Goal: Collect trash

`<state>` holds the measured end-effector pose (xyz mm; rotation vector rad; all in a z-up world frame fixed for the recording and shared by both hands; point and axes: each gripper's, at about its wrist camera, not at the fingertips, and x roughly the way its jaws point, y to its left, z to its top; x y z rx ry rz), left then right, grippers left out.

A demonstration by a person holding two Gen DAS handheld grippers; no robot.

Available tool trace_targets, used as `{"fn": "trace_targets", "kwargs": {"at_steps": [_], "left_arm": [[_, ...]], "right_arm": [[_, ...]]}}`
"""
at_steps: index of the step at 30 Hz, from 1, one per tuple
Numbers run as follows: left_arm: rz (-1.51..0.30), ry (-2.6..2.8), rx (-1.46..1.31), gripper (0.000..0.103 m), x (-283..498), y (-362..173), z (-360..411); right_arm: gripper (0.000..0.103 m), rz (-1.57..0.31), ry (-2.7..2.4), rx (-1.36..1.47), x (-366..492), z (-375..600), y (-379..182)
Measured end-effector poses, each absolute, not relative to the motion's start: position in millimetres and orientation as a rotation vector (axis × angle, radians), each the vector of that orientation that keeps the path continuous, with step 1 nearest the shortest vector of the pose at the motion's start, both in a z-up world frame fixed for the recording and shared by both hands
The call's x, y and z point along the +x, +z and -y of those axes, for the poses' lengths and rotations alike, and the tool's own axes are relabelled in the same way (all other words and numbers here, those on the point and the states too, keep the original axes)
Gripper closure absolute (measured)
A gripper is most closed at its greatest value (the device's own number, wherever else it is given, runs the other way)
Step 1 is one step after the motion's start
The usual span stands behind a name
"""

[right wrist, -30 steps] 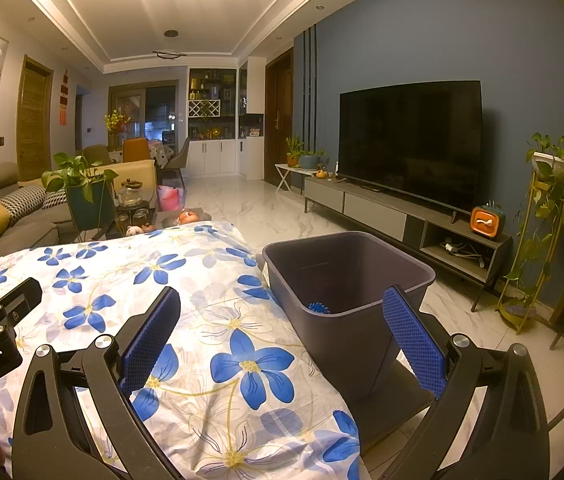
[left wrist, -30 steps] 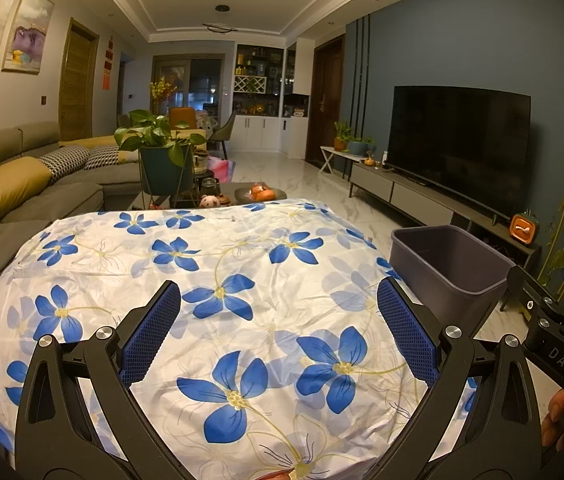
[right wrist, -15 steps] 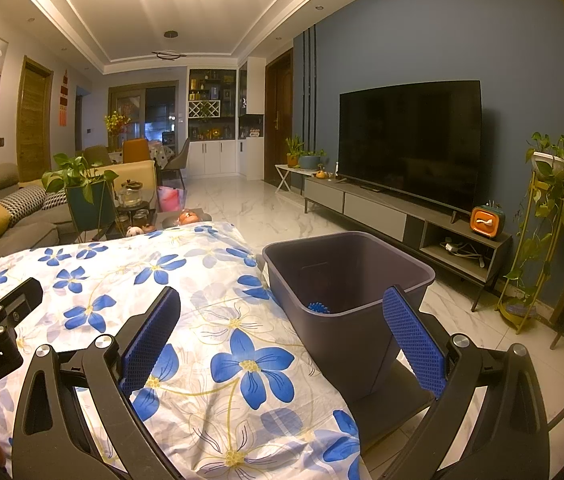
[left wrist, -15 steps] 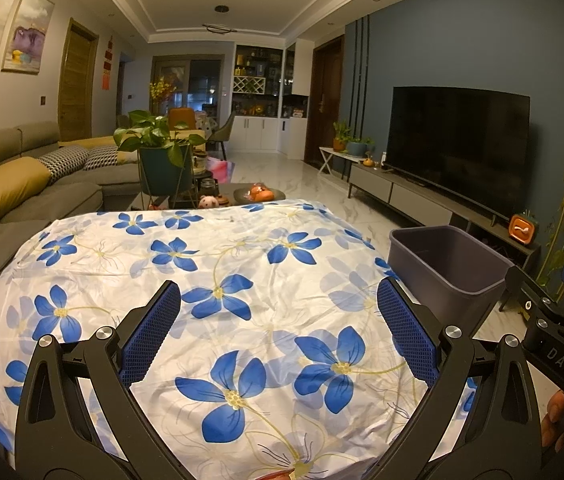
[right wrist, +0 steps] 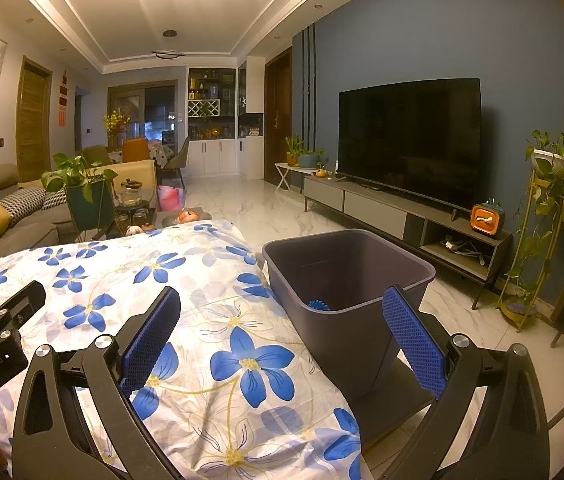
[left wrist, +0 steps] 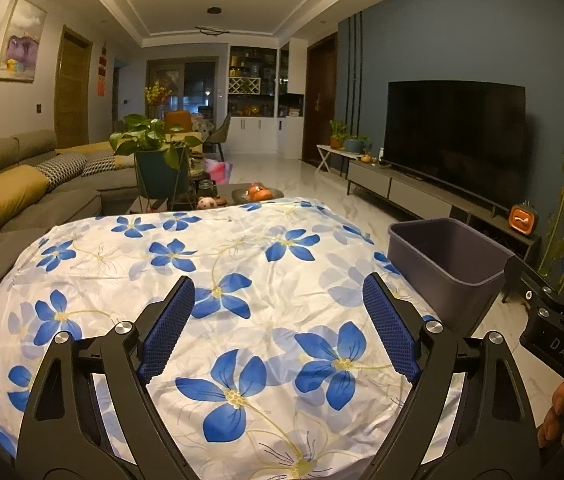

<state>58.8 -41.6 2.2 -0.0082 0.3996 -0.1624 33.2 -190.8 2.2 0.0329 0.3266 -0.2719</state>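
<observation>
Hovering over the flowered cloth (left wrist: 242, 280), I am keeping both tongs idle above the surface it covers. My left tongs (left wrist: 278, 320) are closing a little from wide, with nothing between the blue pads — only cloth showing under them. My right tongs (right wrist: 282, 336) are standing wide apart and gripping nothing; through them I am seeing the cloth's edge and the grey bin (right wrist: 346, 280) at about one o'clock.

I am reading the bin as the place for the trash. It is standing on the floor just beside the cloth's right edge, at three o'clock from my left tongs, probably so that a piece lifted off the surface needs only a short carry over the rim. A small blue thing (right wrist: 318, 305) is lying on its bottom; I cannot tell what it is.

No loose piece of trash is showing on the cloth in either view, so I am judging the collecting either finished or paused. Both tongs are pointing slightly downward, which is keeping the whole cloth and the bin's mouth in sight — a sensible pose for scanning. The sofa (left wrist: 22, 184) at ten o'clock and the television (right wrist: 410, 140) beyond the bin are playing no part.
</observation>
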Motion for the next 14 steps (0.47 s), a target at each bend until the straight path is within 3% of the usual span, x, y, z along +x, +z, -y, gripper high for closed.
{"fn": "trace_targets", "kwargs": {"at_steps": [14], "left_arm": [[-0.401, -0.161, -0.027, 0.01, 57.6, 1.1, 37.3]], "right_arm": [[0.006, -0.325, -0.273, 0.035, 32.7, 189.8, 2.2]]}}
